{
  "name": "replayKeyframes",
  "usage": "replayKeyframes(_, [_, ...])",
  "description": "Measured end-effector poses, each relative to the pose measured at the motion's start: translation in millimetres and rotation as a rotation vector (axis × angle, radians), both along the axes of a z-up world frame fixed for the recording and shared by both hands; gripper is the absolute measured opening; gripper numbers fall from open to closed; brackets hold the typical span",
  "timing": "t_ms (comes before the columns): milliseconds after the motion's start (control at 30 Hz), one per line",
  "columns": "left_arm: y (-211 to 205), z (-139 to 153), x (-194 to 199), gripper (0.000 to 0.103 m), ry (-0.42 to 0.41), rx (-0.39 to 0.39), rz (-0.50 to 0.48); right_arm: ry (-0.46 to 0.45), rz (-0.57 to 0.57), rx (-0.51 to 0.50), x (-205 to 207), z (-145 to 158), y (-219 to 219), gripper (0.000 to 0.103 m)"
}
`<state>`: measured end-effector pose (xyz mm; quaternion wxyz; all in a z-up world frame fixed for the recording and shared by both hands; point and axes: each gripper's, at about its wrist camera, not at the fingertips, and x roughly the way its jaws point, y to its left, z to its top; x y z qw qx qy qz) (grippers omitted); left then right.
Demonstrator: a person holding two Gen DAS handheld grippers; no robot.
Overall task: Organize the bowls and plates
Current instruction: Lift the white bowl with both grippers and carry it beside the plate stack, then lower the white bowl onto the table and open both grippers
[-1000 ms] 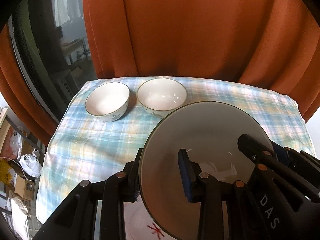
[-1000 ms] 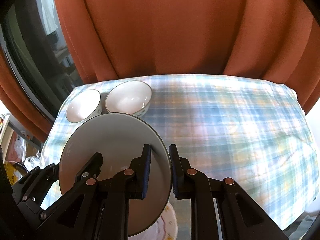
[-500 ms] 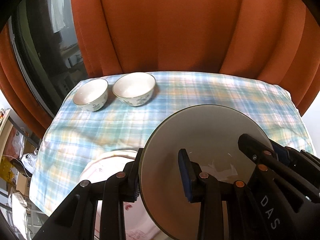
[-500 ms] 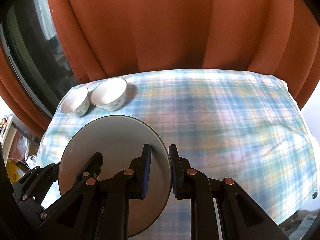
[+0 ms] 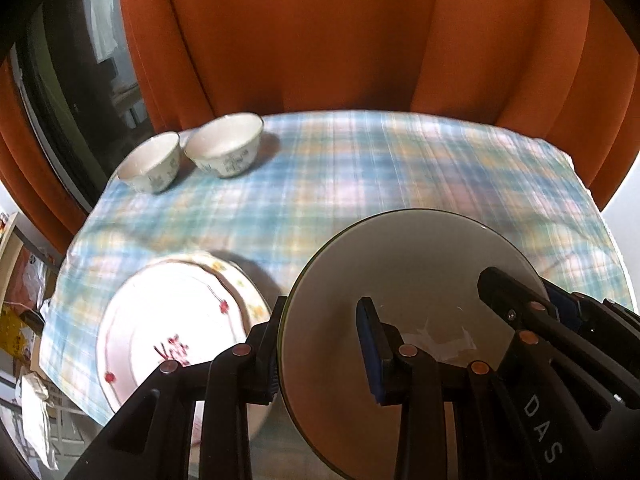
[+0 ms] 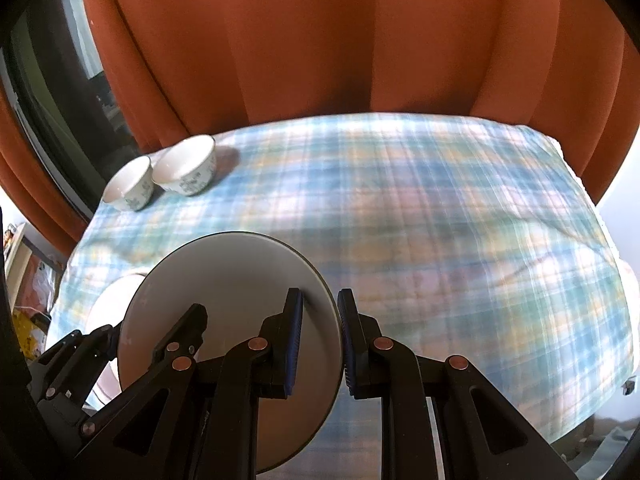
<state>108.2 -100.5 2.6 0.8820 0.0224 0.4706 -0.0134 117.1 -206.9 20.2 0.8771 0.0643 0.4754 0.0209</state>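
Bowls, two of them, are sitting side by side at the far left corner of the table: a smaller bowl [image 5: 149, 168] nearest the left edge and a bigger bowl [image 5: 225, 151] just beside it to the right, their rims almost touching. Both are white with a dark print on the outside, and both are standing upright on the plaid cloth [image 5: 352, 176] that is covering the table.

Plates number at least three. Near the front left corner a white plate with red marks [image 5: 168, 328] is lying on top of a plate with a yellow-flowered rim [image 5: 236, 276], which is showing only along its far and right side. Whether more plates are lying under them I cannot tell.

To the right of that stack, a plain grey plate [image 5: 416, 280] is being held above the cloth near the front edge, tilted, with its face turned toward the cameras. The left gripper [image 5: 326, 346] is pinching its left rim, one finger in front of the plate and one behind. The right gripper [image 6: 320, 340] is pinching the right rim of the same plate in the same way.

An orange curtain [image 6: 340, 40] is hanging behind the far edge, and a dark window [image 5: 76, 68] is showing at far left.
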Motion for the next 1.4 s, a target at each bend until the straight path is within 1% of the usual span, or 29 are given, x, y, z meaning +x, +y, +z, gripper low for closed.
replayKeyframes(133, [-7.5,-17.2,-4.0,0.032,0.049,0.009,0.007,0.047,0.003,0.011,-4.6,-18.4,-10.1,0.021])
replayKeyframes(267, [-12.4,-29.2,-6.2,0.032,0.08,0.03,0.007,0.083,0.009,0.023,-8.2,-33.1,-14.9,0.021])
replayKeyframes(633, [-23.8,-52.1,0.8,0.032,0.128,0.041,-0.009,0.14,0.003,0.033,-3.2,-56.6,-25.4,0.021])
replayKeyframes(833, [-25.1,-68.1,3.9,0.032,0.193,0.032,-0.01,0.188,-0.004,0.048,0.8,-73.6,-29.9,0.021])
replayKeyframes(933, [-28.1,-68.1,3.2,0.032,0.193,0.05,-0.022,0.193,0.001,0.048,0.3,-76.7,-29.6,0.021])
replayKeyframes(1000, [-30.0,-68.2,2.0,0.034,0.196,0.056,-0.031,0.194,0.003,0.048,-0.4,-77.8,-29.8,0.021])
replayKeyframes(1033, [-30.6,-67.9,1.6,0.038,0.198,0.056,-0.036,0.193,0.004,0.046,-1.2,-78.0,-30.0,0.021])
replayKeyframes(1133, [-30.1,-66.4,0.3,0.04,0.201,0.044,-0.047,0.196,-0.001,0.044,-1.9,-78.9,-30.2,0.021])
replayKeyframes(1200, [-28.7,-64.5,-1.2,0.048,0.205,0.02,-0.059,0.195,0.003,0.046,-2.0,-78.9,-30.2,0.023])
replayKeyframes(1267, [-28.0,-58.8,-3.9,0.063,0.199,0.0,-0.079,0.191,0.021,0.065,-3.1,-77.5,-29.2,0.03])
replayKeyframes(1300, [-26.8,-55.8,-5.1,0.065,0.189,-0.007,-0.083,0.186,0.029,0.08,-3.9,-75.5,-28.5,0.04])
replayKeyframes(1333, [-25.4,-52.3,-6.0,0.07,0.178,-0.012,-0.083,0.175,0.032,0.086,-5.5,-72.8,-27.6,0.056])
replayKeyframes(1400, [-22.0,-45.4,-7.6,0.071,0.158,-0.022,-0.081,0.147,0.028,0.085,-8.0,-65.7,-26.6,0.073])
